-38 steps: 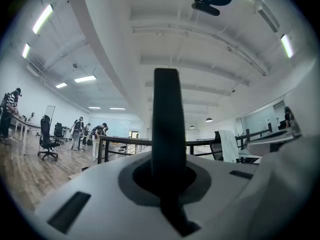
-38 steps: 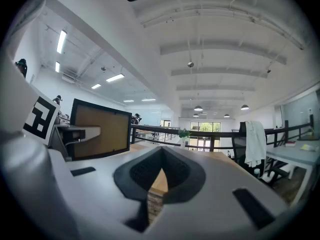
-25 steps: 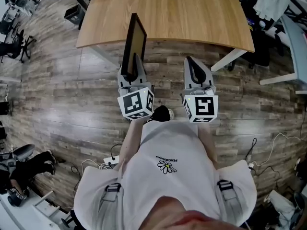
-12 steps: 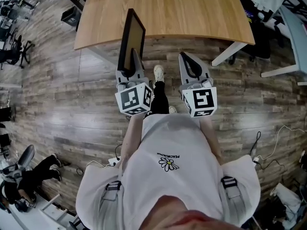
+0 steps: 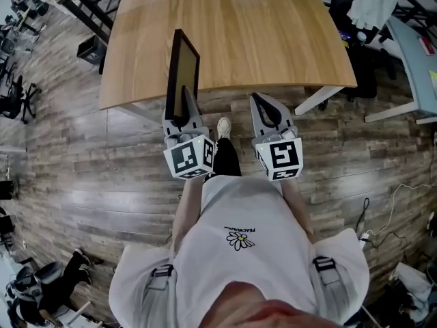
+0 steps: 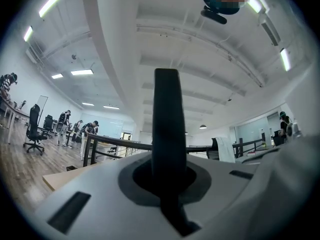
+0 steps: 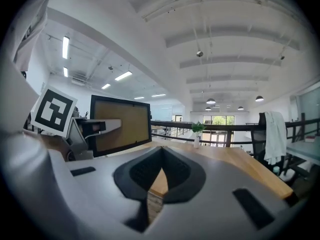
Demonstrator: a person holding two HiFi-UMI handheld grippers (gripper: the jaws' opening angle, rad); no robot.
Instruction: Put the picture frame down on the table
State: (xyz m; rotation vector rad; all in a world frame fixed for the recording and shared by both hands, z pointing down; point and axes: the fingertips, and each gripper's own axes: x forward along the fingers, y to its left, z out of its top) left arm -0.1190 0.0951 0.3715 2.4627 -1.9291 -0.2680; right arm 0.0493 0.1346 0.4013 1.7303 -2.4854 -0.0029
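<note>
The picture frame (image 5: pixel 181 70) is black-edged with a tan panel and stands upright on edge over the wooden table's (image 5: pixel 259 33) near-left edge. My left gripper (image 5: pixel 183 108) is shut on its lower end. In the left gripper view the frame's dark edge (image 6: pixel 166 124) rises straight out from between the jaws. My right gripper (image 5: pixel 263 109) hangs just short of the table's near edge, shut with nothing in it. The right gripper view shows its closed tips (image 7: pixel 162 151), the frame (image 7: pixel 122 124) to the left, and the tabletop (image 7: pixel 225 159) beyond.
A small vase with a plant (image 7: pixel 197 133) stands at the table's far end. A chair draped with a white garment (image 5: pixel 372 2) and a grey table (image 5: pixel 416 43) are at the right. Office chairs (image 5: pixel 17 91) stand at the left. The person's shoe (image 5: pixel 223 127) is between the grippers.
The person has stepped toward the table. Both grippers and the frame have moved forward, so the frame now stands over the table's near edge.
</note>
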